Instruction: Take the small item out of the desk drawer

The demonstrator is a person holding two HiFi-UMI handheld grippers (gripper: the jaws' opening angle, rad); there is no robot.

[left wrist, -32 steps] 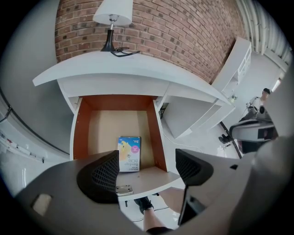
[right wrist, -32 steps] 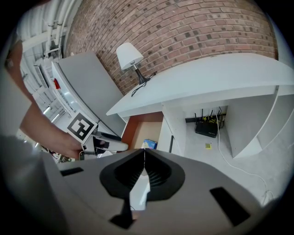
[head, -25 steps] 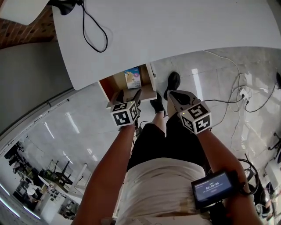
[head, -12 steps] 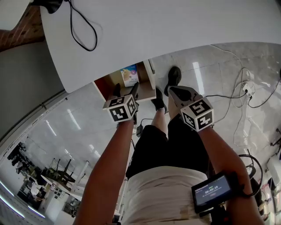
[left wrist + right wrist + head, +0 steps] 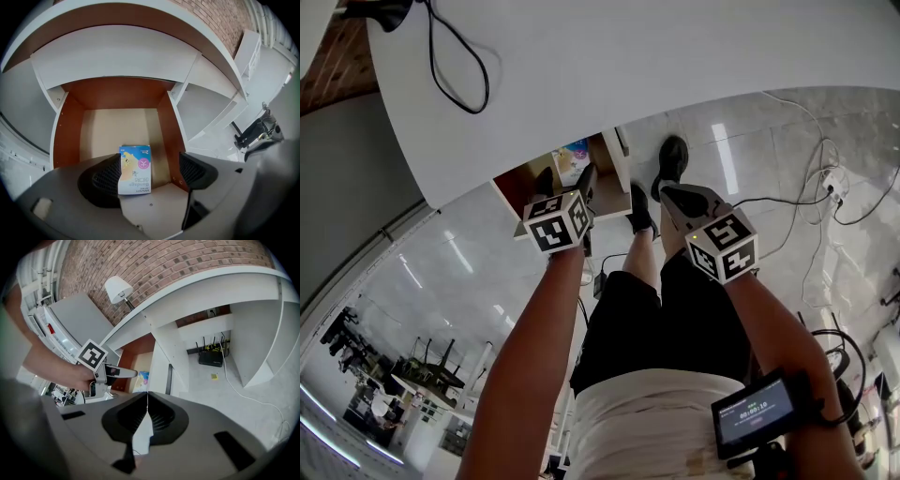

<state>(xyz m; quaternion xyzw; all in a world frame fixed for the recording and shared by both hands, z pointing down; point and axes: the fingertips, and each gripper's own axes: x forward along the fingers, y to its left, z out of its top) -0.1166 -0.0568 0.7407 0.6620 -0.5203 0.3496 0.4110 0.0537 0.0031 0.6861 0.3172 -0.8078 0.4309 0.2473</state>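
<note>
Left gripper (image 5: pixel 149 169) open, pointing down into the open drawer (image 5: pixel 110 127). Box (image 5: pixel 135 169) lies flat near the drawer's front edge, framed between the jaws, not gripped. Right gripper (image 5: pixel 147 398) closed and empty, right of the drawer.

Office-type workroom. White desk (image 5: pixel 675 56) spans the head view's upper frame; glossy tiled floor (image 5: pixel 769 150) lies at right. Right gripper view: brick wall (image 5: pixel 187 263) at top, lamp (image 5: pixel 118 288) upper left, router (image 5: pixel 211 358) under the desk.
</note>
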